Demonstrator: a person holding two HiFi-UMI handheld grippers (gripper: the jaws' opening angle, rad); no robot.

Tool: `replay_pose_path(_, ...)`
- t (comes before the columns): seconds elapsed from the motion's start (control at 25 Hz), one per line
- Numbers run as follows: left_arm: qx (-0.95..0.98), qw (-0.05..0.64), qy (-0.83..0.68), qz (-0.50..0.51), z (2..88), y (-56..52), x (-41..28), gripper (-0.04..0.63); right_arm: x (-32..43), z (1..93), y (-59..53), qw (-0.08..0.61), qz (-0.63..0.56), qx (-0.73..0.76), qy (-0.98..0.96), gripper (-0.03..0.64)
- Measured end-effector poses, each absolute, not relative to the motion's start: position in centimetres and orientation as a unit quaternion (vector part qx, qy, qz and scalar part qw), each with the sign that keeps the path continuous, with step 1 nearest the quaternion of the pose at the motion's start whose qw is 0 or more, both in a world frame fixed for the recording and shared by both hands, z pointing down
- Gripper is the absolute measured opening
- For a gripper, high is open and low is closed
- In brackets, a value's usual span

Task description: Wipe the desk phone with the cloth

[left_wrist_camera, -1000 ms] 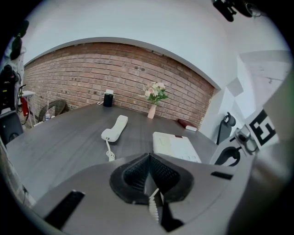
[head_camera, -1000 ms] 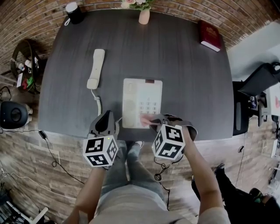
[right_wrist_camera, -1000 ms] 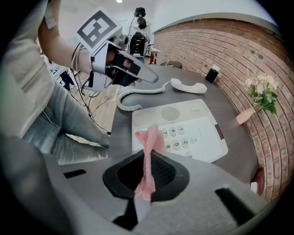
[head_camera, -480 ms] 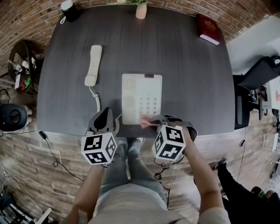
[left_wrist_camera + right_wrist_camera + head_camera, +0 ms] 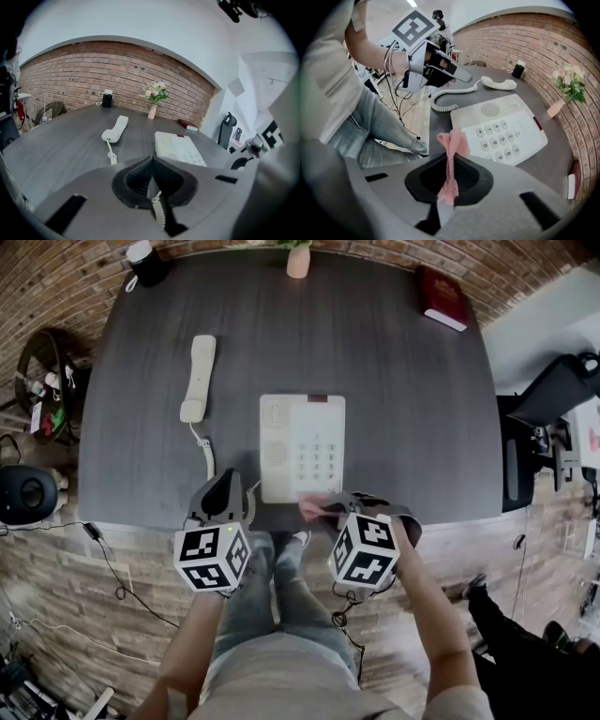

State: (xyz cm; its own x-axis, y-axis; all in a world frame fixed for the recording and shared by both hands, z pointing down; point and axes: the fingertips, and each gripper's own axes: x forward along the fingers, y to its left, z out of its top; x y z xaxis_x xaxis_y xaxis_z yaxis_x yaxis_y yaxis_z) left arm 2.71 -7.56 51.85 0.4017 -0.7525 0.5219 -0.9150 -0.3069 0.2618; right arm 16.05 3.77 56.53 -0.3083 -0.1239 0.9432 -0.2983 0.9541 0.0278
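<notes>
The cream desk phone [image 5: 302,448] lies near the front of the dark desk [image 5: 394,381]. Its handset [image 5: 198,378] lies off the base to the left. The coiled cord [image 5: 208,461] runs back to my left gripper [image 5: 230,486], which is shut on the cord [image 5: 157,209] at the desk's front edge. My right gripper [image 5: 323,507] is shut on a pink cloth [image 5: 313,508]. The cloth [image 5: 451,154] sticks out past the jaws, just short of the phone's [image 5: 501,129] near edge by the keypad; I cannot tell whether it touches.
At the back edge stand a flower vase [image 5: 298,259] and a black cup [image 5: 142,261]; a red book [image 5: 443,298] lies at the back right. A black chair [image 5: 553,409] stands right of the desk, a dark speaker [image 5: 23,491] on the floor left.
The right gripper with the cloth has drawn back from over the phone's front corner toward the desk's front edge. The left gripper has stayed put on the cord.
</notes>
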Motion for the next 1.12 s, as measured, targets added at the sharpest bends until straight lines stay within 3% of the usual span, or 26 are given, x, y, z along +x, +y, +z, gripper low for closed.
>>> replay_pose_path(0.44, 0.796, 0.262, -0.524, 0.151, 51.3, -7.6, 2.6, 0.003, 15.7, 56.0, 4.8, 0.561, 0.079, 0.12, -0.815, 0.021)
replay_pose_path(0.72, 0.8, 0.247, -0.529, 0.138, 48.9, -8.6, 1.8, 0.003, 14.9, 53.1, 4.4, 0.517, 0.08, 0.12, -0.844, 0.021)
replay_pose_path(0.92, 0.807, 0.224, -0.534, 0.117, 45.5, -9.9, 1.4, 0.003, 14.2, 48.5, 2.5, 0.431, 0.1, 0.157, -0.883, 0.021)
replay_pose_path(1.12, 0.819, 0.193, -0.532, 0.097, 41.6, -11.3, 1.4, 0.003, 14.3, 42.4, -1.2, 0.286, 0.112, 0.246, -0.919, 0.021)
